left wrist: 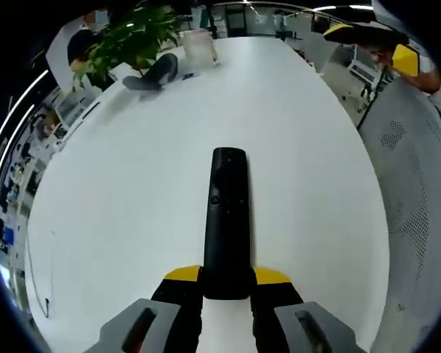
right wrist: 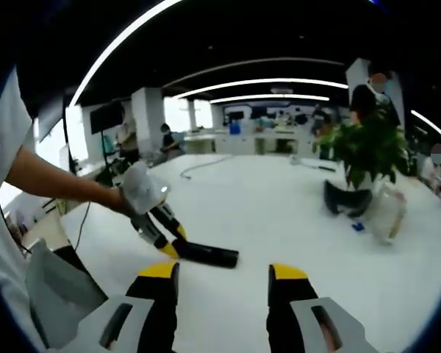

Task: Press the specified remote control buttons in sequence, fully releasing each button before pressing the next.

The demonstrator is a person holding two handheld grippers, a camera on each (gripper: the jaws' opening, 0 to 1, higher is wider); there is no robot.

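Holding the remote control (left wrist: 226, 220) by its near end, the left gripper (left wrist: 227, 283) has its yellow-tipped jaws closed on both sides of the black body. The remote points away along the jaws, over the white surface (left wrist: 132, 213). From the right gripper view the same hold is seen from the side: the left gripper (right wrist: 162, 237) comes in on a person's bare arm (right wrist: 51, 180), and the remote (right wrist: 209, 254) sticks out level, low over the surface (right wrist: 279, 213), maybe resting on it, cannot tell.

The right gripper (right wrist: 224, 283) has its jaws wide apart with nothing between them. It hangs back from the remote's free end, tips apart from the remote, no contact.

Beyond the remote's far end sit a potted plant (left wrist: 128, 40), a dark curved object (left wrist: 156, 73) next to it, and a clear plastic container (left wrist: 198, 45). A small blue item (right wrist: 358, 226) lies near the plant's pot. People stand well beyond the remote, at the room's back.

Progress, as a judgement: the securing part looks done, the remote is gripped and steady with its button face up. One round button near the remote's middle is visible; others are too dark to pick out. No press is happening now, nothing touches any button. Whether any presses in the sequence are already done cannot be told. What's left is at least bringing the open right jaws in to a button.
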